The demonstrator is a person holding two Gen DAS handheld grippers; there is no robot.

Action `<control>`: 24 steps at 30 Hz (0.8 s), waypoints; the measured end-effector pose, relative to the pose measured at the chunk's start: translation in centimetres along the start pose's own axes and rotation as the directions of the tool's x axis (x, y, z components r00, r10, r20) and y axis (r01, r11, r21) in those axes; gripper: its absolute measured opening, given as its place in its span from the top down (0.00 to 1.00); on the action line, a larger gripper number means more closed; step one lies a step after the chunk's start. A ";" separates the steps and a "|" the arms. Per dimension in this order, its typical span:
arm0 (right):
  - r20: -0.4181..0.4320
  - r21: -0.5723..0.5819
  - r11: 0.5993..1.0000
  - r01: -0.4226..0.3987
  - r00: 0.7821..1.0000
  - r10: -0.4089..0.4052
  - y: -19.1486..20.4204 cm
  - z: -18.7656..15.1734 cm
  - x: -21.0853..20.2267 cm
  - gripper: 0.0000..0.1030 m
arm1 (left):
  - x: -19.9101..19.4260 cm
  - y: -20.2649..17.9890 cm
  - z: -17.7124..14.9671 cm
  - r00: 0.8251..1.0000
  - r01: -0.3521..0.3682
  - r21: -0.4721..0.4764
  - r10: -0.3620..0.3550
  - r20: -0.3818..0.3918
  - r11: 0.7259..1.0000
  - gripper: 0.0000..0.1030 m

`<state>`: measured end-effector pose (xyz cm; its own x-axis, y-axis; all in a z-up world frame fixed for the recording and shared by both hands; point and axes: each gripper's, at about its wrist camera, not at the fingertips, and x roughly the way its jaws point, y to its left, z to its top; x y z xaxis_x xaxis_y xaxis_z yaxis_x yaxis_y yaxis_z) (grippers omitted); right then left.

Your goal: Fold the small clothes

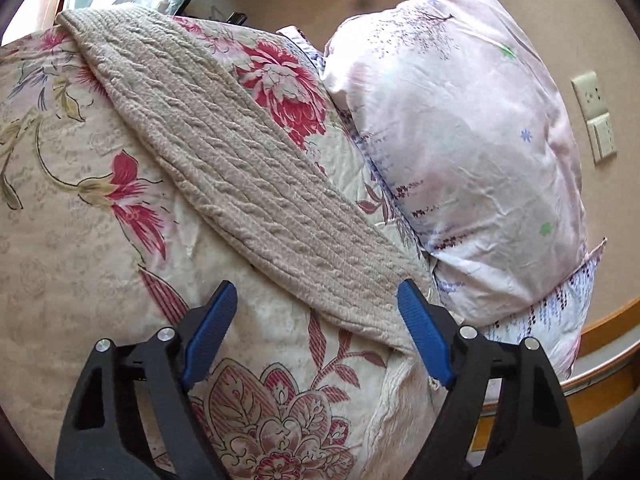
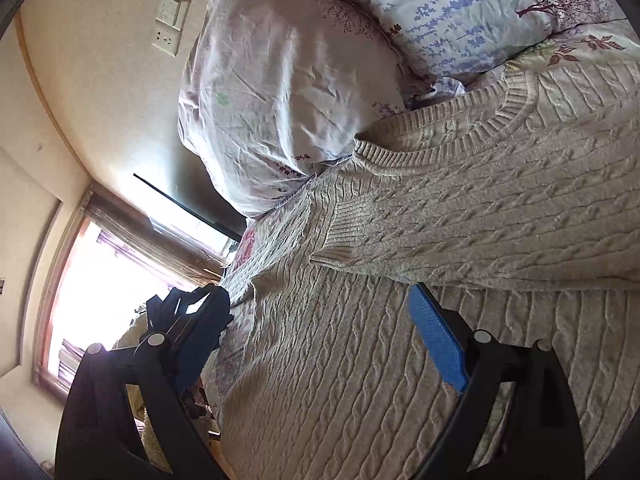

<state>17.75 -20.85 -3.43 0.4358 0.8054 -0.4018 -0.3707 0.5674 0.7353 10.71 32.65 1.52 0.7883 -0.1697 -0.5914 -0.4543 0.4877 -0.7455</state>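
1. Left wrist view: our left gripper (image 1: 316, 292) stands wide open just above the bed, blue pads (image 1: 212, 332) apart and holding nothing, the sweater's narrow end lying between and just beyond the fingertips.
2. From there the beige cable-knit sweater (image 1: 224, 168) runs as a long strip diagonally away across the floral bedcover (image 1: 72, 240), flat on the cloth.
3. Beyond it, on the right, a pale pink pillow (image 1: 460, 140) leans against the wall, with a socket plate (image 1: 594, 120) past it.
4. Right wrist view: our right gripper (image 2: 316, 320) also gapes wide and grips nothing; one blue pad (image 2: 438, 344) hovers over the knit, while the other finger sits in dark shadow by the bed's edge.
5. Under and ahead of that gripper the sweater (image 2: 360, 360) spreads across the bed, a sleeve (image 2: 480, 220) folded over the body, its ribbed cuff pointing toward the pillow and the ribbed collar (image 2: 500, 116) just beyond.
6. Farther off, the same pink pillow (image 2: 280, 100) rests beside a blue-flowered one (image 2: 460, 20), and a bright window (image 2: 100, 280) glares at the left.
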 end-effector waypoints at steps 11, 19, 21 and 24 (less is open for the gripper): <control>0.019 0.014 0.998 -0.067 0.998 0.067 0.0 -0.1 -0.8 0.10 | 2.1 2.0 3.4 0.999 -0.031 -0.177 0.032 0.003 0.984 0.91; 0.043 -0.008 0.995 -0.097 0.994 0.097 0.5 0.2 -1.6 0.10 | -0.7 -9.9 0.7 0.990 0.054 0.229 -0.081 0.112 0.972 0.93; 0.059 -0.019 0.996 -0.089 0.994 0.090 0.6 0.3 -2.0 0.10 | -0.4 -13.9 -1.9 0.988 0.087 0.366 -0.128 0.089 0.926 0.93; 0.082 -0.033 0.997 -0.069 0.994 0.072 0.7 0.4 -2.5 0.10 | 1.5 -18.6 -7.3 0.984 0.160 0.530 -0.175 -0.022 0.833 0.93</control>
<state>16.77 -22.55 -1.71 0.4737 0.8273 -0.3020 -0.4266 0.5155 0.7431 17.27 17.10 12.25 0.8466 -0.2709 -0.4582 -0.0327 0.8327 -0.5527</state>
